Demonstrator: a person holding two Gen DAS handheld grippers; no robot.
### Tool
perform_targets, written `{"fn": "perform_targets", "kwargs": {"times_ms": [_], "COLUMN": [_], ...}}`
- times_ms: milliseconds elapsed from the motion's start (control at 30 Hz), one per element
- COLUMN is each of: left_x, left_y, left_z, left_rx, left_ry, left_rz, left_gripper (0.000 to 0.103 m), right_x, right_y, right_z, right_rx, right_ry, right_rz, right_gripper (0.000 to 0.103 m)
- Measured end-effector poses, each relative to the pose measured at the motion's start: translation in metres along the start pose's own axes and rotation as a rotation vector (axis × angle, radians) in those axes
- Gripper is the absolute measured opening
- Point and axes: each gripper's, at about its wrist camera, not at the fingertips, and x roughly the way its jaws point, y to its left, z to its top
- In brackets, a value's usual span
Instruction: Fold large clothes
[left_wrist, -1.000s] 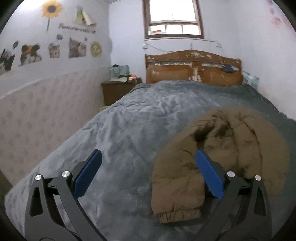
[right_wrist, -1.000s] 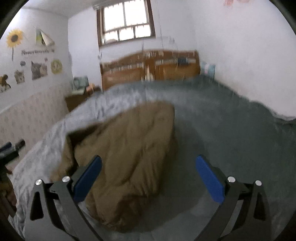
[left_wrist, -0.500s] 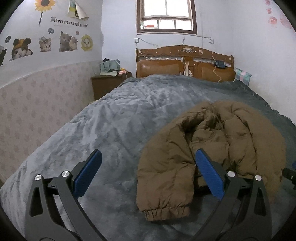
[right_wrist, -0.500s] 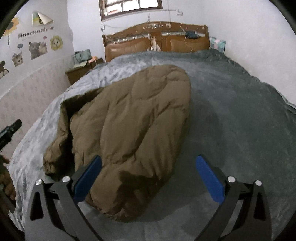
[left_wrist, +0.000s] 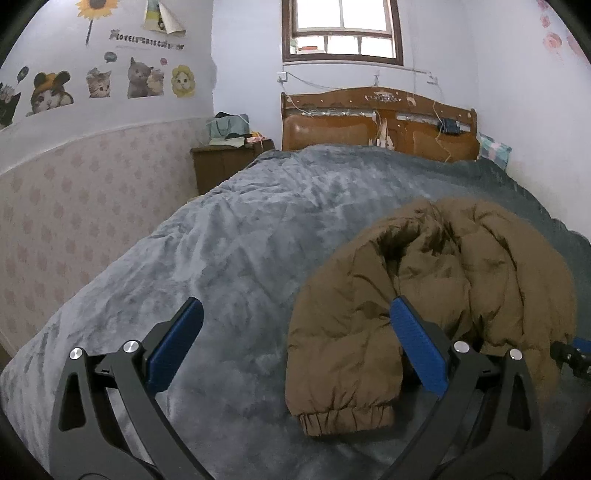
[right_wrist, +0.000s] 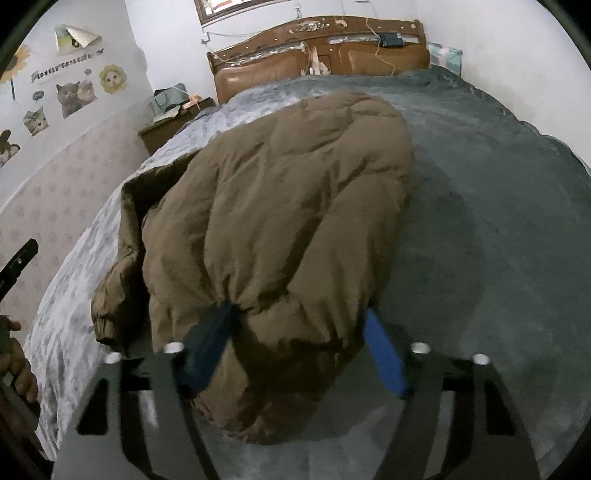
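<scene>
Crowding bed (left_wrist: 240, 240): brown jacket (right_wrist: 288, 206), nightstand (left_wrist: 221, 166) beside.

- My right gripper (right_wrist: 297, 341) is smeared by motion blur; its jaws have just been closing with the near end of the brown jacket (right_wrist: 288, 221) between them, but I can't tell whether the pads are pressing yet.
- The jacket's bulk hides the fingertips.
- In the left wrist view only a sliver of my right gripper shows, cut off at the right edge.
- My left hand (right_wrist: 16, 363) is cropped by the frame's left edge.
- The nightstand clutter (left_wrist: 232, 133) is too small to identify.
</scene>
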Motion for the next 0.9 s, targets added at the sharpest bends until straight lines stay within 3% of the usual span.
{"fn": "perform_targets", "kwargs": {"times_ms": [200, 467, 733, 833, 900], "left_x": [0.005, 0.030, 0.105, 0.121, 0.127], "left_y": [-0.005, -0.023, -0.051, -0.053, -0.050], "left_z": [-0.003, -0.016, -0.061, -0.071, -0.073], "left_rx": [0.015, 0.058, 0.171, 0.166, 0.147], "left_ry": [0.020, 0.113, 0.450, 0.509, 0.531], "left_rz": [-0.014, -0.081, -0.069, -0.098, -0.118], "left_gripper": [0.100, 0.100, 0.097, 0.069, 0.034], "right_x": [-0.016, -0.063, -0.062, -0.061, -0.060], "right_y": [-0.010, -0.044, -0.068, -0.070, -0.074], "right_z": [0.006, 0.023, 0.029, 0.028, 0.027], "right_rx": [0.040, 0.079, 0.126, 0.133, 0.136], "right_ry": [-0.054, -0.250, -0.244, -0.235, -0.226], "right_rz": [0.047, -0.077, -0.059, -0.039, -0.030], "right_gripper": [0.026, 0.016, 0.016, 0.016, 0.016]}}
